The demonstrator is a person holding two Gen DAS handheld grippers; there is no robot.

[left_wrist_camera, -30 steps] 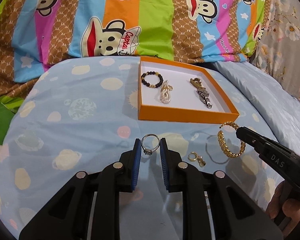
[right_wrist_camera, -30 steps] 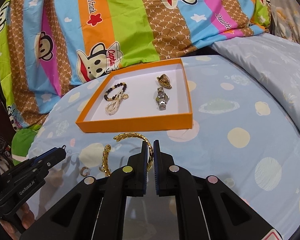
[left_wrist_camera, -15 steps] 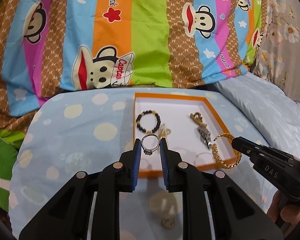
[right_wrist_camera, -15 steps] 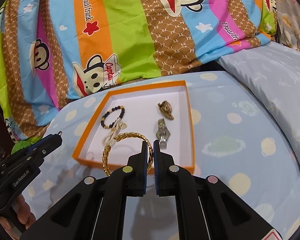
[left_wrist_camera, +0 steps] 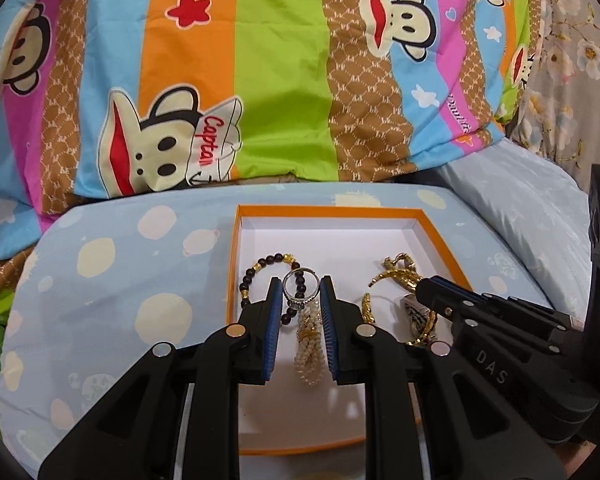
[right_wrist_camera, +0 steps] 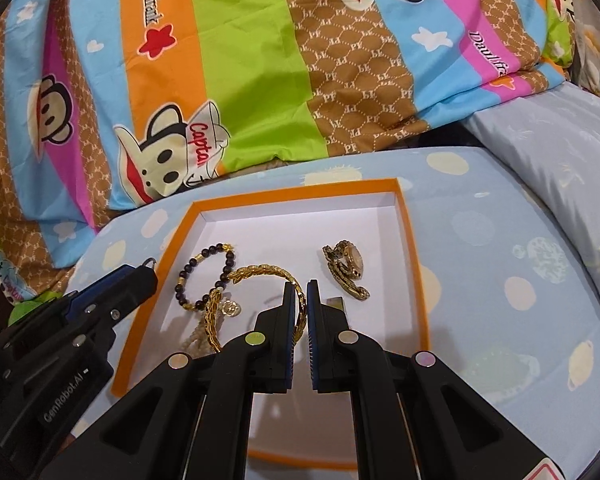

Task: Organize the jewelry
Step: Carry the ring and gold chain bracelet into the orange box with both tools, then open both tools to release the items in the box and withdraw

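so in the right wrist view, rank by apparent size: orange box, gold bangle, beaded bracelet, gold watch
1. orange box
2. gold bangle, held in the right gripper near the camera, so inflated
3. beaded bracelet, close to the bangle; order unsure
4. gold watch

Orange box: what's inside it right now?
Lying in the orange box: a dark bead bracelet, a pearl strand, a gold watch. The left gripper and right gripper hide the near floor, including most of a silver piece.
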